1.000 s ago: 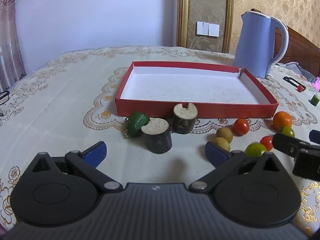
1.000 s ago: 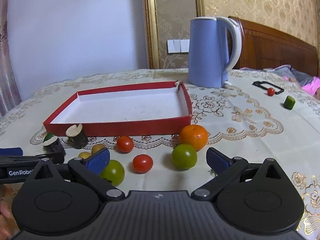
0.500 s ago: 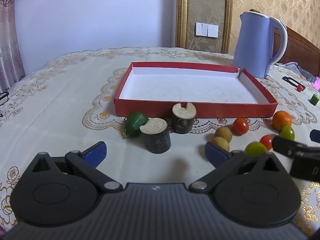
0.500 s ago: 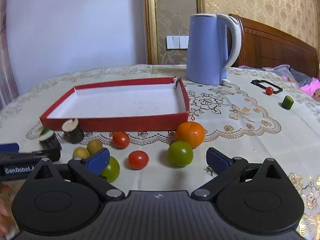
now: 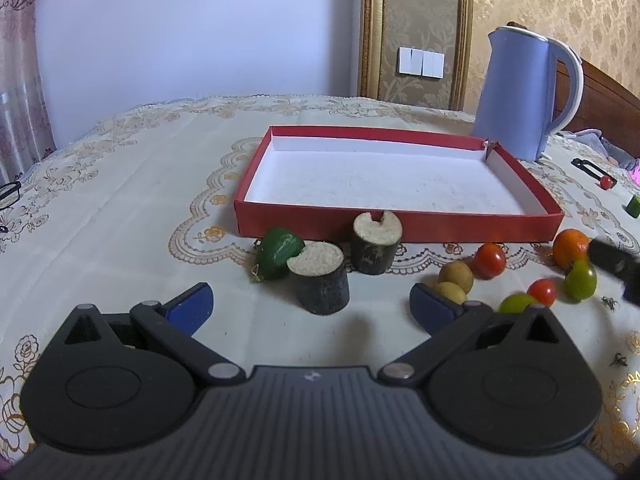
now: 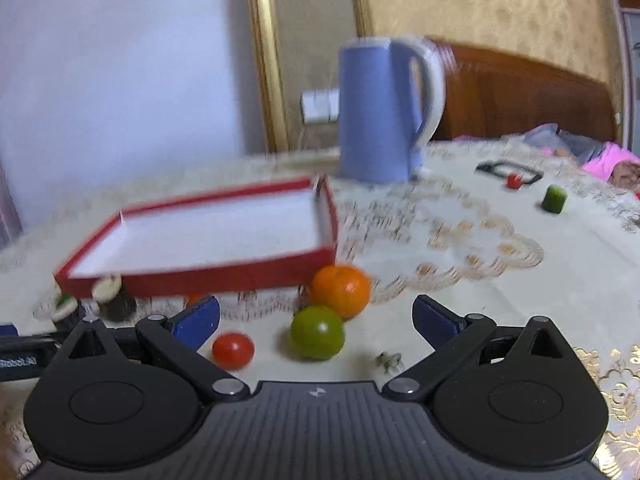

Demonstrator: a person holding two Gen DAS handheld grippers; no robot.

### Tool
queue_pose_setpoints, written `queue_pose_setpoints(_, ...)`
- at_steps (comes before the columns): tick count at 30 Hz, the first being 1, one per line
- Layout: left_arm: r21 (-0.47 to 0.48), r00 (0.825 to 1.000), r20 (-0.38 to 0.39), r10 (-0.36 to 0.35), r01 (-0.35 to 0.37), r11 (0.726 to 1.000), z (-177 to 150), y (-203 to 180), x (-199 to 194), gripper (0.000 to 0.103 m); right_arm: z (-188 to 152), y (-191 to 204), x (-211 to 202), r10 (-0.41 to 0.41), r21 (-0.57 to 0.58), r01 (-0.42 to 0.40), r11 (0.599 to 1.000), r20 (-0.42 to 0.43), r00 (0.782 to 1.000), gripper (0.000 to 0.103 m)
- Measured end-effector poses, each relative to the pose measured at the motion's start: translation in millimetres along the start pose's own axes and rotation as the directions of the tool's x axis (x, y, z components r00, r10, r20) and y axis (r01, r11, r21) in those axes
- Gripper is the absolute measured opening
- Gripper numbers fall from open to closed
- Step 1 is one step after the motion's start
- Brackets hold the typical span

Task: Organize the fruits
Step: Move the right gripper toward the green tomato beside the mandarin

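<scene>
A red tray with a white floor stands mid-table; it also shows in the right wrist view. In front of it lie two dark cut cylinders, a green fruit, two yellow-brown fruits, red tomatoes, green tomatoes and an orange. My left gripper is open and empty, just short of the near cylinder. My right gripper is open and empty, with a green tomato between its fingers, an orange behind and a red tomato to the left.
A blue kettle stands behind the tray's right corner. A small red fruit on a black frame and a green piece lie at the far right. Glasses lie at the left edge. A lace cloth covers the table.
My right gripper has moved forward and right toward the green tomato and orange; its view is blurred. My left gripper has shifted slightly. Both stay open.
</scene>
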State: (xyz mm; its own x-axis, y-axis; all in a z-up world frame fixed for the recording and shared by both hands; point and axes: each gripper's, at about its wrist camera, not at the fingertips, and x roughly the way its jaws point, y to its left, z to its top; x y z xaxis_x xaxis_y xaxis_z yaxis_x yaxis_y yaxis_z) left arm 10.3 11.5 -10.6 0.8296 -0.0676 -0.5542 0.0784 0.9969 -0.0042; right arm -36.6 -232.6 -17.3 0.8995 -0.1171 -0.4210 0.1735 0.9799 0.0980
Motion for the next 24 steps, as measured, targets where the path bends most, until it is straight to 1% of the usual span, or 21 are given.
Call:
queue_pose_setpoints(1,0.000,1.000,-0.003,-0.002,0.002,1.000,0.3,-0.4,0.8,0.103,0.6,1.7,-3.5,-0.031,-0.025,0.032,0.999,0.041,0.999,0.103)
queue_pose_setpoints(3,0.000,1.000,-0.005,-0.002,0.002,1.000,0.0,-0.8,1.2,0.103,2.5,5.6,-4.9,-0.111,-0.076,0.120,0.990,0.117,0.987,0.103)
queue_pose_setpoints(4,0.001,1.000,-0.007,-0.001,0.001,1.000,-0.4,-0.9,1.3,0.103,4.8,6.0,-1.3,-0.146,-0.101,0.160,0.982,0.135,0.980,0.103)
queue_pose_setpoints(5,0.000,1.000,-0.008,-0.001,0.001,1.000,-0.4,-1.0,1.4,0.103,7.6,4.5,3.2,-0.160,-0.107,0.175,0.979,0.138,0.977,0.103)
queue_pose_setpoints(7,0.004,1.000,-0.009,-0.005,0.005,1.000,-1.1,-0.9,0.8,0.103,9.3,-2.2,14.7,-0.167,-0.091,0.179,0.980,0.124,0.978,0.103)
queue_pose_setpoints(9,0.014,1.000,-0.007,-0.001,0.001,1.000,-1.2,-1.7,0.6,0.103,9.9,-10.3,27.2,-0.164,-0.071,0.168,0.983,0.066,0.984,0.103)
queue_pose_setpoints(10,0.018,1.000,-0.006,0.002,-0.002,1.000,-1.1,-2.2,0.8,0.103,10.7,-17.5,29.8,-0.164,-0.031,0.166,0.986,0.050,0.985,0.103)
queue_pose_setpoints(12,0.017,1.000,-0.008,0.000,0.000,1.000,-0.4,-2.6,2.0,0.103,10.8,-32.3,24.5,-0.161,0.039,0.158,0.987,0.088,0.983,0.103)
queue_pose_setpoints(13,0.014,1.000,-0.008,-0.003,0.003,1.000,-0.2,-2.6,2.4,0.103,12.9,-35.7,24.3,-0.189,0.032,0.186,0.982,0.113,0.976,0.103)
queue_pose_setpoints(15,0.009,1.000,-0.009,-0.003,0.003,1.000,0.5,-2.6,3.4,0.103,15.0,-37.5,29.1,-0.249,-0.023,0.254,0.967,0.128,0.960,0.103)
queue_pose_setpoints(16,0.007,1.000,-0.010,-0.001,0.001,1.000,0.5,-2.8,3.8,0.103,16.2,-39.4,33.0,-0.253,-0.028,0.258,0.966,0.116,0.961,0.103)
queue_pose_setpoints(18,0.002,1.000,-0.013,-0.001,0.001,1.000,0.4,-2.8,4.3,0.103,18.7,-47.8,39.6,-0.191,-0.008,0.192,0.981,0.070,0.979,0.103)
queue_pose_setpoints(19,0.004,1.000,-0.014,-0.002,0.002,1.000,0.3,-3.0,4.1,0.103,19.6,-51.0,40.9,-0.184,0.006,0.184,0.983,0.060,0.981,0.103)
queue_pose_setpoints(22,0.012,1.000,-0.010,0.005,-0.005,1.000,0.8,-4.2,4.4,0.103,19.9,-55.7,42.2,-0.219,0.039,0.217,0.975,0.051,0.974,0.103)
queue_pose_setpoints(24,0.012,1.000,-0.015,0.001,-0.001,1.000,1.5,-5.2,5.3,0.103,20.0,-53.6,43.7,-0.226,0.028,0.225,0.974,0.040,0.973,0.103)
